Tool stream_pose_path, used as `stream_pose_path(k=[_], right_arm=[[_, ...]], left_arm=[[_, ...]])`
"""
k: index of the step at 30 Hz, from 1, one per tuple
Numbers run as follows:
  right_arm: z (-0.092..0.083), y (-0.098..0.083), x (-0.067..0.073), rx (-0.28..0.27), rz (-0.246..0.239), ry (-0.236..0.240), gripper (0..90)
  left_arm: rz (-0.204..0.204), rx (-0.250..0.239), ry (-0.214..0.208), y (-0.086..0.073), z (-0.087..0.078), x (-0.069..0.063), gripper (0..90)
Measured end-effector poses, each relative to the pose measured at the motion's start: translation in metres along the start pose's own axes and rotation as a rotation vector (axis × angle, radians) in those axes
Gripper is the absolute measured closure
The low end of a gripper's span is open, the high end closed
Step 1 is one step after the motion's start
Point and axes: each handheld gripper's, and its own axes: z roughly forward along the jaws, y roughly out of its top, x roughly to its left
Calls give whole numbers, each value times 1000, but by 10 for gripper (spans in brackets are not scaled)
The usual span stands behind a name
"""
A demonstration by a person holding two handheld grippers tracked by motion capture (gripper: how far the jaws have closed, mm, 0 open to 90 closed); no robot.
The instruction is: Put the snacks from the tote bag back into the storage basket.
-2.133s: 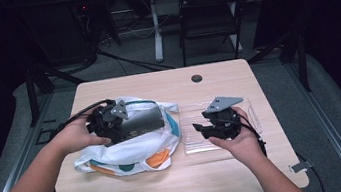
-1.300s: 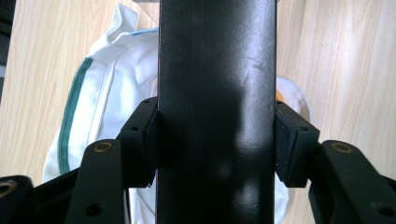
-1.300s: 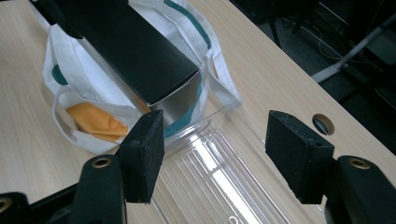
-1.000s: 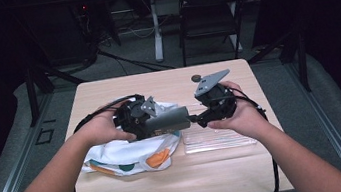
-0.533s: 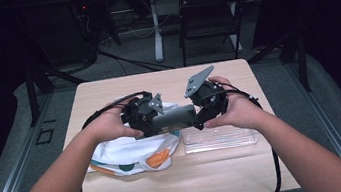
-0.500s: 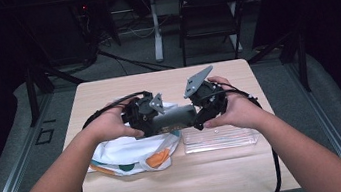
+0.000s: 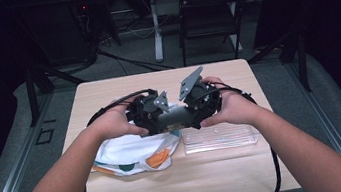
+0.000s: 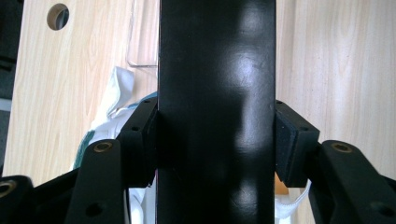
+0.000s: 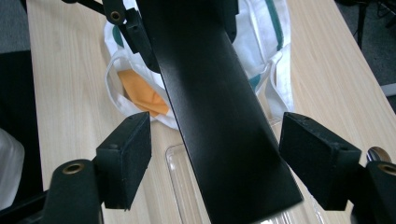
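1. Above the middle of the table (image 7: 107,92), a flat black bar (image 7: 176,119) is held level between the two grippers, clear of the tabletop.
2. The left gripper (image 8: 215,142) is clamped on the bar — in the left gripper view both pads (image 8: 287,140) are pressed flat against its long edges, and the bar runs straight up between them.
3. The right gripper (image 9: 215,161) is spread wide around the bar's other end; in the right gripper view a gap is seen between each pad (image 9: 130,149) and the bar, so nothing is pinched there.
4. In the high view the left hand (image 7: 114,124) and the right hand (image 7: 228,108) are seen facing each other, the grippers nearly meeting over the bar.
5. A white cloth bag (image 7: 131,154) with green and orange patches is spread on the table below the left hand, partly under the bar.
6. A clear plastic tray (image 7: 219,137) lies just beside the bag, under the right hand — its rim is seen beneath the bar in the right gripper view.
7. A round hole (image 8: 58,16) in the tabletop is seen at the top corner of the left gripper view.
8. Black cables (image 7: 275,162) are trailed from the grippers off the near edge of the table.
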Motion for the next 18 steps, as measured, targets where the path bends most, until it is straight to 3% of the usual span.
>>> stream_pose_path(k=[6,18], right_arm=[[8,1,-1,38,-36,10,250],[16,-1,-2,67,-59,21,284]], left_arm=[[26,-3,2,4,-1,-3,431],[71,-18,12,7,-4,-7,431]])
